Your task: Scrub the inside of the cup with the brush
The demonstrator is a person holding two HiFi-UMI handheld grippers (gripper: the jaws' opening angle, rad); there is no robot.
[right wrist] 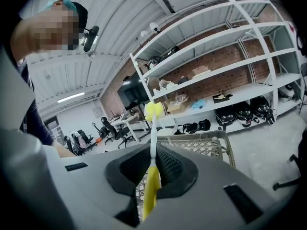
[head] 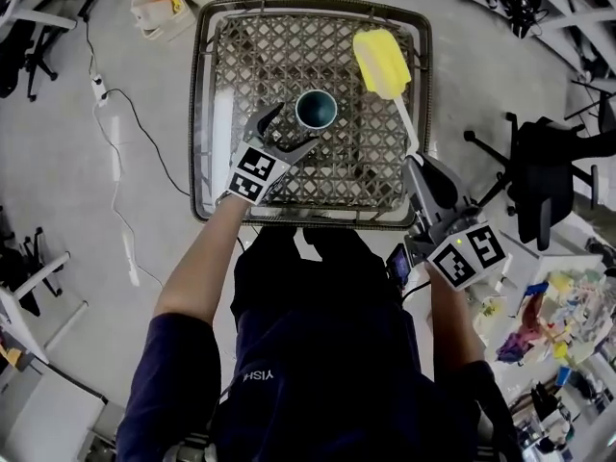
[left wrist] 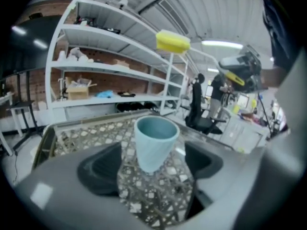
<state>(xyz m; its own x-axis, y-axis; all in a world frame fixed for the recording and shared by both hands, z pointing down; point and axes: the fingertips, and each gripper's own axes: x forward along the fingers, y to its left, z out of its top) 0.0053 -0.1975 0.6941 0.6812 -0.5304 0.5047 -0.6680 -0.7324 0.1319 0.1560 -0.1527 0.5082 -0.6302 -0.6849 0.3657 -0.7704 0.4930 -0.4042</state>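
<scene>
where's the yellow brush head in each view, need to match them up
Head view: brush head upper right of centre, right of the cup.
Left gripper view: brush head top centre, above the cup.
Right gripper view: brush head centre, atop its white stem.
Shared landmark: woven table.

Field notes, from my remote station: operator wears a dark navy short-sleeved T-shirt (head: 318, 354) with small white lettering near the collar. Left gripper (head: 294, 128): grey moulded body, black jaws, black-and-white square-marker cube (head: 252, 173). Right gripper (head: 421, 166): same grey build, with a matching second marker cube (head: 469, 254).
</scene>
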